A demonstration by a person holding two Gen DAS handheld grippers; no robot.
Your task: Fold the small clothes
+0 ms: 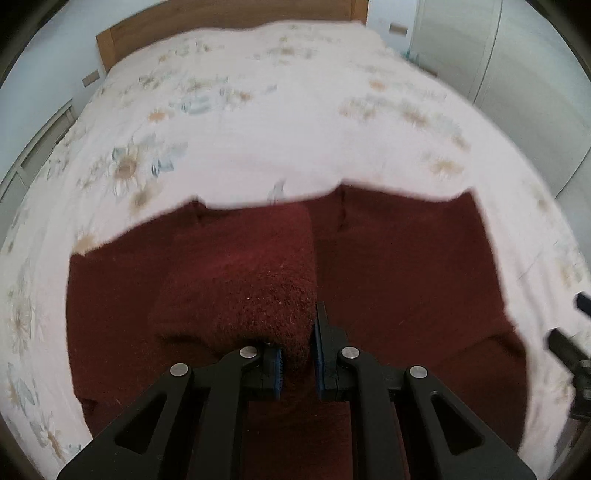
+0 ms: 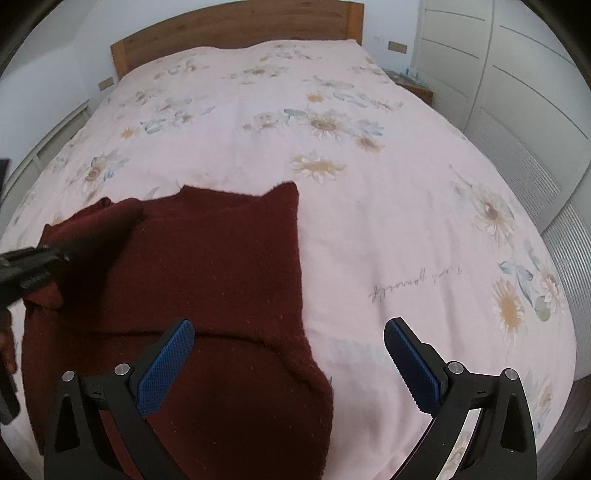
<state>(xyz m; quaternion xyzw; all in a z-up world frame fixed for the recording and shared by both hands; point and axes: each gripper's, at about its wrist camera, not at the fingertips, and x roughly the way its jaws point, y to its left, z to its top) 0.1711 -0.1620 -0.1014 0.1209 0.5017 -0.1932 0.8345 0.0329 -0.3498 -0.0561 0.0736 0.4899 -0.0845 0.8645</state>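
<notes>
A dark red knitted sweater lies on the bed; it also shows in the right wrist view. My left gripper is shut on a sleeve of the sweater and holds it lifted over the body of the garment. In the right wrist view the left gripper shows at the left edge with the sleeve in it. My right gripper is open and empty, above the sweater's right edge near the bed's front. Its tip shows at the right edge of the left wrist view.
The bed has a pale pink floral cover and a wooden headboard. White wardrobe doors stand to the right. A small nightstand sits by the bed's far right corner. A white wall is on the left.
</notes>
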